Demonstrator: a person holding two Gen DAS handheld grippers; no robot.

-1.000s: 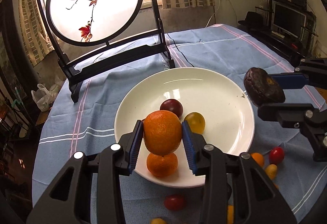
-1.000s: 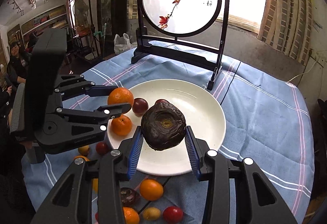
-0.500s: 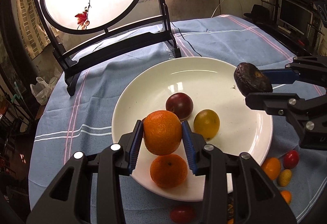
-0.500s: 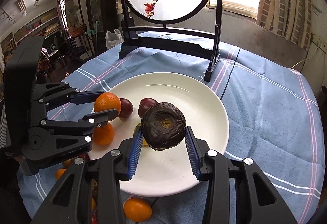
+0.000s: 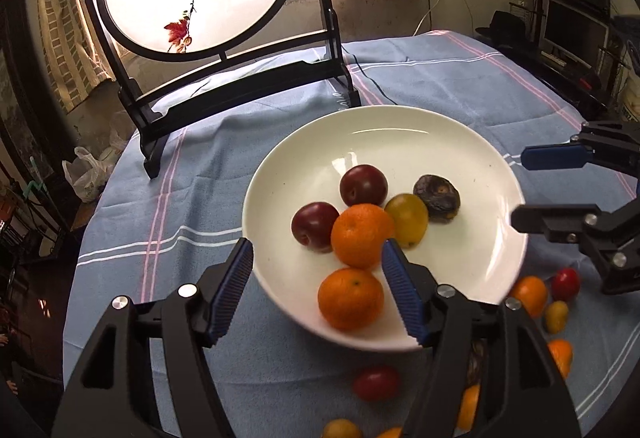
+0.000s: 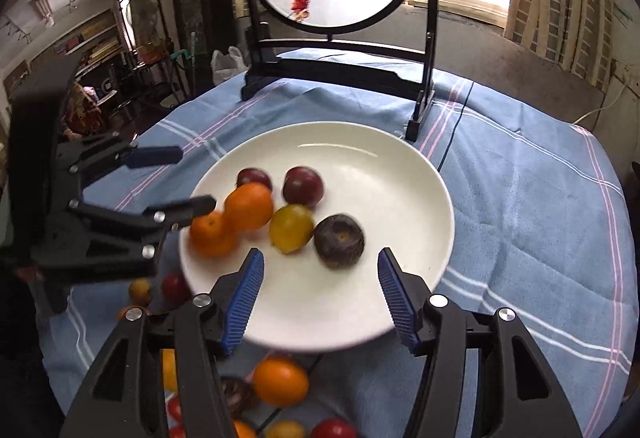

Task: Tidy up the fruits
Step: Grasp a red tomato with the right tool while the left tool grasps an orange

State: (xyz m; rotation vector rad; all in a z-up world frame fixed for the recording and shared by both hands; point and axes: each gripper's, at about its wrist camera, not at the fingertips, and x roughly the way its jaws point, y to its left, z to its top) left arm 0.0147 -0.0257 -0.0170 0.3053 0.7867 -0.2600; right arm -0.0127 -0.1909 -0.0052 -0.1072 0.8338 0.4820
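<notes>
Fruit lay gathered in the white plate on the blue cloth. Leftmost, the left gripper had just been opening, its jaws wide and clear of the orange. Rightward, the right gripper had likewise just been opening, jaws wide, the dark wrinkled fruit resting in the plate beside a yellow fruit.

Two handheld grippers are seen, built alike. The left gripper is made of matte black plastic, with angular linkage arms pierced by triangular cut-outs and fastened with round silver screws. Its fingers are faced with blue ribbed pads. The right gripper is given the same black frame, silver screws and blue ribbed pads.
</notes>
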